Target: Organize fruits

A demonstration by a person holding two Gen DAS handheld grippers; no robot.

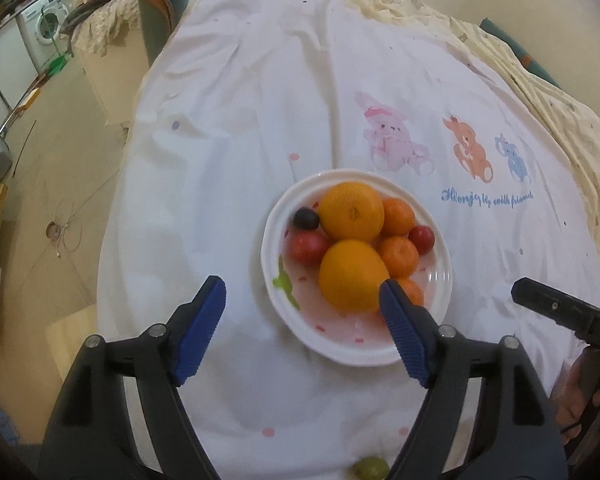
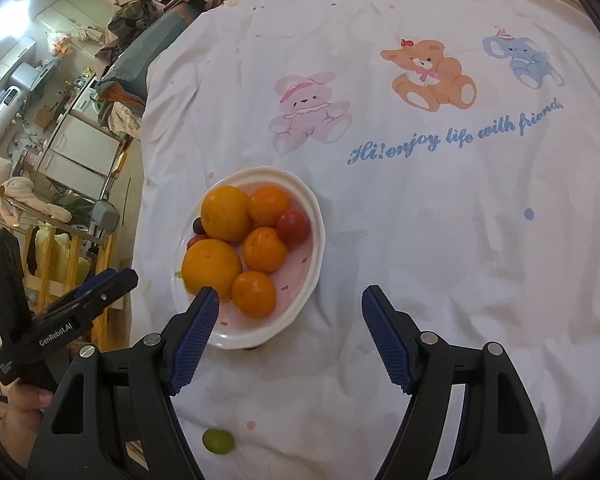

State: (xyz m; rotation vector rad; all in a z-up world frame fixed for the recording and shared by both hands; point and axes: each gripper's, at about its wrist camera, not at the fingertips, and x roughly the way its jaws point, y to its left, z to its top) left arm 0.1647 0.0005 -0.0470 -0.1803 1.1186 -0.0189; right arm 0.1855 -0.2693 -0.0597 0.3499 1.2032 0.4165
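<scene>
Green grape (image 2: pixel 218 441) clear right-wrist, perhaps blurred left-wrist.

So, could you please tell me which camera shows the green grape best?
The right wrist view: the green grape lies whole and unobstructed on the cloth, near the plate. In the left wrist view it sits at the very bottom edge, blurred and partly cut off.

White round ceramic plate (image 1: pixel 440 276) with pink specks and a green leaf mark; two yellow-orange oranges (image 1: pixel 352 210), three deeper orange mandarins (image 2: pixel 265 249), red cherry tomatoes (image 2: pixel 294 226), dark purple grape (image 1: pixel 306 219). White bedsheet (image 2: pixel 420 220) printed with pink bunny, orange bear, blue elephant, blue script. Green grape (image 2: pixel 218 441) on sheet.
</scene>
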